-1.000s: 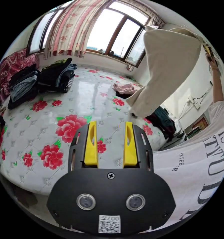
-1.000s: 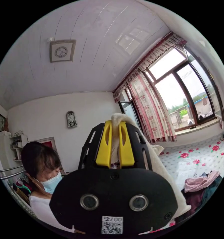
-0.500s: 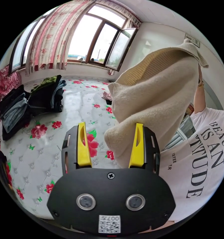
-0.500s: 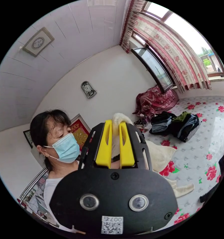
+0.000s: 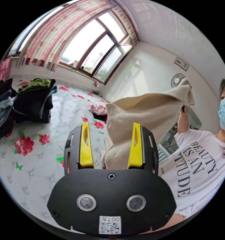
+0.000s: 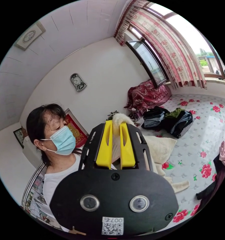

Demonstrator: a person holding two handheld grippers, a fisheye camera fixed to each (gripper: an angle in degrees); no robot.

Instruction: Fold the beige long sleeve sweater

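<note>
left gripper view: the left claw (image 5: 110, 145) stands wide open, the beige sweater (image 5: 142, 112) hanging in the air between its jaws, above the flowered bed (image 5: 32, 155). right gripper view: the right claw (image 6: 115, 142) is clamped on a sweater (image 6: 158, 150) fold, the rest draping toward the bed (image 6: 207, 147).

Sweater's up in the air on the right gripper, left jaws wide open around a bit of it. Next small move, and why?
Probably close the left gripper. Its jaws stand apart with a fold of the beige sweater lying between them, against one jaw only. The right gripper is already shut on another part, holding it up above the floral bed. A second grip would let the person spread the sweater before laying it down.
</note>
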